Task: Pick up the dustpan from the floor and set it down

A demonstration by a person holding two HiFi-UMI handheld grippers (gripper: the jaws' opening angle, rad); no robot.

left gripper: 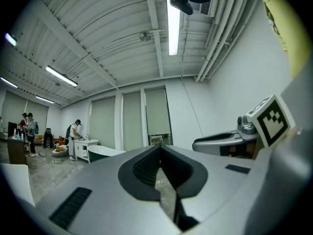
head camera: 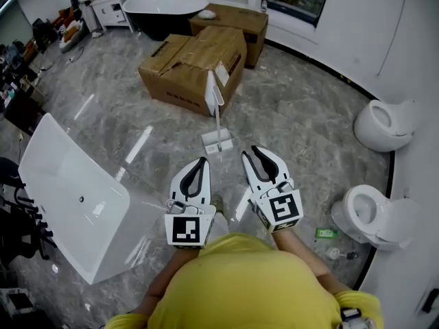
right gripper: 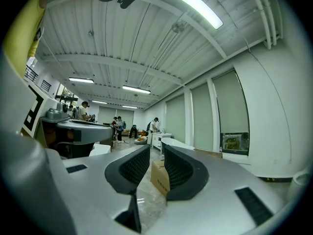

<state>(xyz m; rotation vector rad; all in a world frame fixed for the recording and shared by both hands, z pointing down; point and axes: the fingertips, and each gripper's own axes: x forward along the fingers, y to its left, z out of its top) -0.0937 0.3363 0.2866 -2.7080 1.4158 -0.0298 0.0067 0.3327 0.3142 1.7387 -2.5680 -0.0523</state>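
The white dustpan stands on the grey marble floor in the head view, its long handle upright, just in front of a cardboard box. Both grippers hover side by side short of it, pointing toward it without touching. My left gripper has its jaws meeting at the tips, with nothing in them. My right gripper is open a narrow gap, and nothing is between its pads; only a distant box shows through the gap. The dustpan is hidden in both gripper views.
Large cardboard boxes stand right behind the dustpan. A white bathtub lies at the left and a black one at the back. Two toilets stand along the right wall. People stand far off.
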